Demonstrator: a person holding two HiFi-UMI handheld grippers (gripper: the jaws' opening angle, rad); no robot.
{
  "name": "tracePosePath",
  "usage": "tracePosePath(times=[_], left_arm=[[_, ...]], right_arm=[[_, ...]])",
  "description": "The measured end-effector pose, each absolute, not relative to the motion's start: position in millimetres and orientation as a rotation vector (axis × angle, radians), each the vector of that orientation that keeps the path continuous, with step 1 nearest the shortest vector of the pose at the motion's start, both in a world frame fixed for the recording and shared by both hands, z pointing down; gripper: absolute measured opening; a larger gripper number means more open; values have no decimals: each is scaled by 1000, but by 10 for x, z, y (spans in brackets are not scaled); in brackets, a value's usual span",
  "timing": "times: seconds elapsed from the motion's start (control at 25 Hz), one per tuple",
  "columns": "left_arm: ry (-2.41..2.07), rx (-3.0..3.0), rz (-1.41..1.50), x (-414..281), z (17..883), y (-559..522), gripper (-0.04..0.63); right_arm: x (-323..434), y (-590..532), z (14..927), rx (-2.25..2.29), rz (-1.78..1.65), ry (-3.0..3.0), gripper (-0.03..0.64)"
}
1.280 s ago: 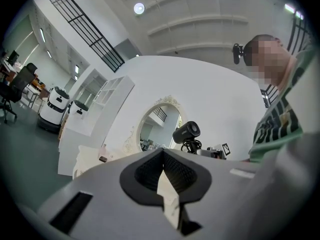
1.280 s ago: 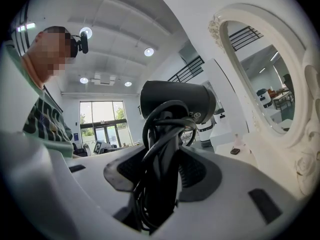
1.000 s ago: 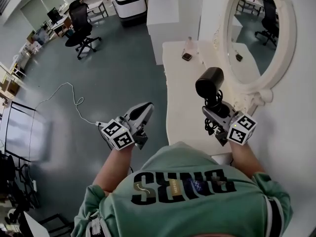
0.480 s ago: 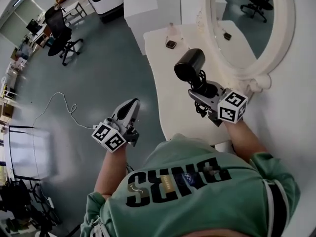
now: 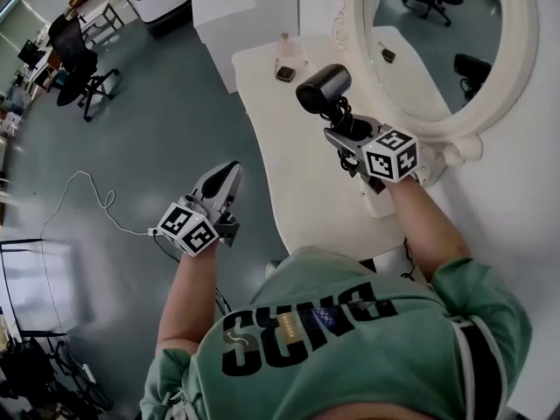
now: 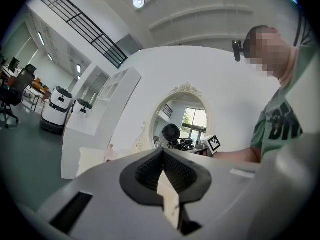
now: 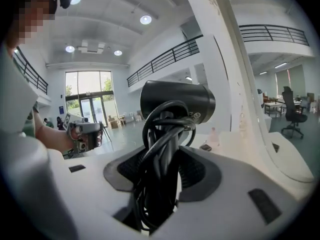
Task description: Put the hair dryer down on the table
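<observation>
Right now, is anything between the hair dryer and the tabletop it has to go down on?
Nothing visible does. The right gripper holds the hair dryer above the white table, and the surface near it is bare. A small bottle and a dark item sit at the far end, off to one side.

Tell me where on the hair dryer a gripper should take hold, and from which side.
Grip the hair dryer by its handle, coming from the handle's free end, opposite the barrel. The handle is slim enough to sit between the jaws, though the cord wound round it thickens it; the barrel is wide and round. The right gripper holds it just so now.
</observation>
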State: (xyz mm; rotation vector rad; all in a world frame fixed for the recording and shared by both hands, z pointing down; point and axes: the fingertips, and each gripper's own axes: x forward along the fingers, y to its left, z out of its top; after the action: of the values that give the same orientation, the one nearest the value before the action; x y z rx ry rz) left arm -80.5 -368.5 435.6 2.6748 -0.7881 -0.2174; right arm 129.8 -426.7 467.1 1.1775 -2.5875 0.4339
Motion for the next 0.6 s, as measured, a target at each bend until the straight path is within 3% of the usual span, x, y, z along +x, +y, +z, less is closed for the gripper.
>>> tracePosePath(times=[0.6], left_arm=[[-668, 2662, -182, -484, 4939, -4329, -3]], right_arm=[[1929, -5504, 5721, 1362, 546, -2166, 178]])
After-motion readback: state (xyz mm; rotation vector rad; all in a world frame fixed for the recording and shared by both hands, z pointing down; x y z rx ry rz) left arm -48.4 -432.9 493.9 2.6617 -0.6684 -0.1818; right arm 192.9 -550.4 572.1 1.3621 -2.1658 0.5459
